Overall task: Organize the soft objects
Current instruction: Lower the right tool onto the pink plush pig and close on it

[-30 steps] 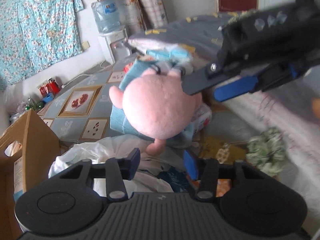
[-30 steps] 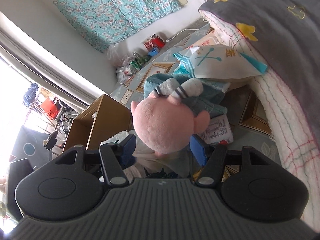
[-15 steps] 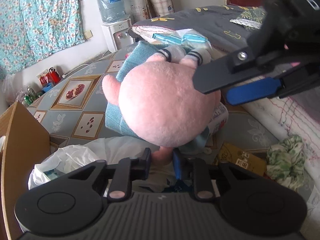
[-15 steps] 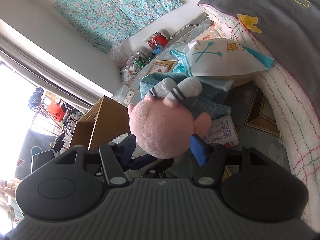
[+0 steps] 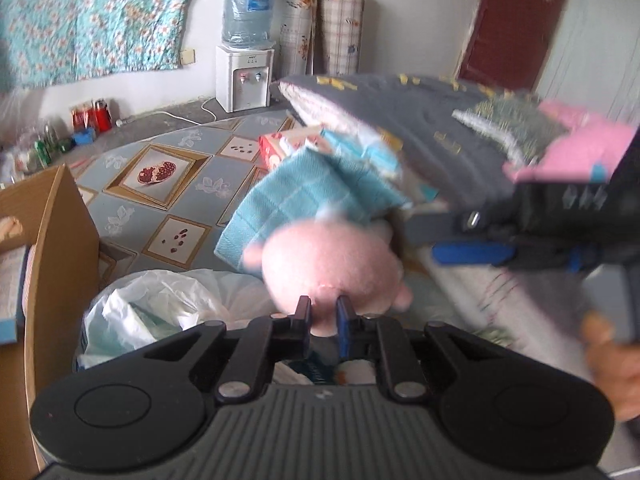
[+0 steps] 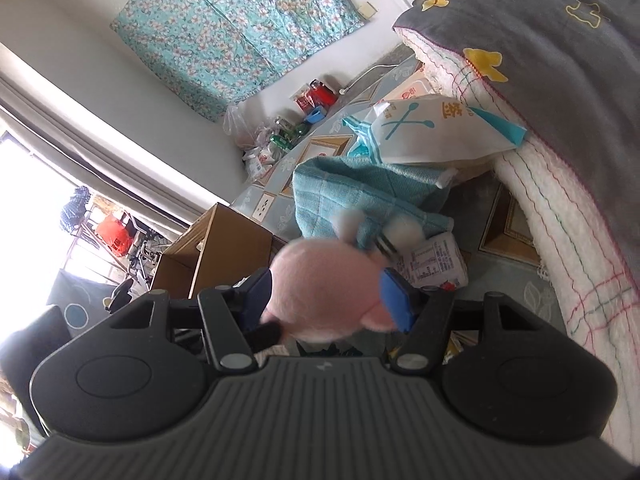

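Note:
A round pink plush toy (image 5: 332, 264) hangs in the air in front of a teal towel (image 5: 296, 188), and it is blurred in both views. My left gripper (image 5: 322, 316) sits just under it, its jaws closing tight on a small pink nub at the toy's lower edge. From the right, my right gripper (image 5: 420, 240) reaches in. In the right wrist view the plush toy (image 6: 316, 280) fills the gap of the right gripper (image 6: 326, 304), with the blue pad (image 6: 394, 300) pressed into its side. The toy's grey-and-white striped limbs (image 6: 396, 232) point toward the towel (image 6: 352, 192).
A cardboard box (image 5: 56, 240) stands at the left, with a white plastic bag (image 5: 152, 312) beside it below the toy. A bed with a grey quilt (image 5: 400, 120) runs along the right, a pink cloth (image 5: 580, 152) on it. A white packet (image 6: 432, 132) leans against the bed. A hand (image 5: 608, 356) holds the right gripper.
The left gripper's jaws went from wide apart to shut on the toy's lower nub while it rolled and rose. The right gripper kept its grip on the toy.

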`<state>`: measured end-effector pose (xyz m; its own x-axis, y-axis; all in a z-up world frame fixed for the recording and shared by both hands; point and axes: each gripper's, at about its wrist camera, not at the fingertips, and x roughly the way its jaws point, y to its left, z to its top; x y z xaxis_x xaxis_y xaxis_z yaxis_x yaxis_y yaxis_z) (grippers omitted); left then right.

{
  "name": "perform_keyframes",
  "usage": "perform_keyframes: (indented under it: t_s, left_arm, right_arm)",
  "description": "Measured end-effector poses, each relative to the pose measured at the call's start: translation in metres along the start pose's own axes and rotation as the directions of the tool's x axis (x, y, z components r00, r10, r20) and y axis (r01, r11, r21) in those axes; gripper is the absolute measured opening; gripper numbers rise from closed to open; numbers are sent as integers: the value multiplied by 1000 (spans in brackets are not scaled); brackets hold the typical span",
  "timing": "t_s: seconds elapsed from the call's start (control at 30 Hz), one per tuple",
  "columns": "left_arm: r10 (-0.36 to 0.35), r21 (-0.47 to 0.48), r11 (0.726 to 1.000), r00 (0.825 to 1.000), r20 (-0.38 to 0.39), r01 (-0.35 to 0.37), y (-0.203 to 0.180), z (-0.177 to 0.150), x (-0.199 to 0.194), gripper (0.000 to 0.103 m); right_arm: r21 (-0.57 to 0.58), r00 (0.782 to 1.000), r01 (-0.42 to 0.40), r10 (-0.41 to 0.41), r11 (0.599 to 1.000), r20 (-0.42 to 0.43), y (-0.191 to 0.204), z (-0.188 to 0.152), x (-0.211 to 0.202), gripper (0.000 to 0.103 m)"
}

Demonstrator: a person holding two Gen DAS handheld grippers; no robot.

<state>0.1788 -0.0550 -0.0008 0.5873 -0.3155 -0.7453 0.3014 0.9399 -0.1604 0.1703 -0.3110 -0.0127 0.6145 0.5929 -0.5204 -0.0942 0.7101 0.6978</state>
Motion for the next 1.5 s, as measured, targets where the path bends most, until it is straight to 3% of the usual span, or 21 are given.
perform_keyframes:
  t_s: [0.4, 0.47, 0.5, 0.6, 0.67, 0.8, 0.97, 1.17, 1.27, 1.33, 1.5]
  left_arm:
    - [-86, -182, 979, 995, 44, 93, 17, 14, -40, 13]
    - [-97, -201, 973, 993, 70, 110, 20, 16, -52, 9]
    - [-100, -205, 972, 991, 86, 116, 21, 17, -59, 1]
    - [-107, -222, 965, 984, 142, 137, 26, 20, -83, 1]
    - [-97, -218, 967, 981, 167, 133, 27, 20, -94, 1]
    - [-56, -216, 972, 988, 146, 87, 30, 8, -92, 1]
    - [-54, -210, 975, 992, 113, 77, 34, -15, -85, 5]
    - [-44, -125, 990, 990, 135, 61, 20, -40, -85, 22]
    - [-33, -47, 998, 988, 153, 40, 3, -53, -82, 29]
    - [-11, 9, 1000, 987, 160, 10, -8, -63, -79, 30]
    - [64, 118, 989, 982, 177, -86, -26, -79, -62, 30]
  right_arm:
    - [-96, 1000, -27, 29, 995, 13, 24, -19, -31, 60]
    - [-113, 999, -41, 42, 993, 8, 31, -22, -35, 60]
    - [-122, 999, -50, 51, 991, 5, 36, -23, -37, 60]
    - [-154, 996, -83, 84, 985, 0, 51, -26, -39, 60]
    - [-179, 996, -90, 93, 980, 7, 61, -29, -37, 60]
    - [-174, 996, -83, 85, 981, 4, 64, -34, -26, 60]
    - [-159, 999, -47, 49, 986, 4, 47, -38, -23, 60]
    - [-182, 1000, 3, -1, 983, 11, 26, -37, -30, 60]
    - [-290, 1000, 4, 0, 957, 13, 31, -43, -37, 61]
    - [-394, 1000, -2, 8, 919, 12, 41, -50, -41, 61]
    - [-631, 1000, -19, 26, 776, 2, 71, -74, -47, 60]
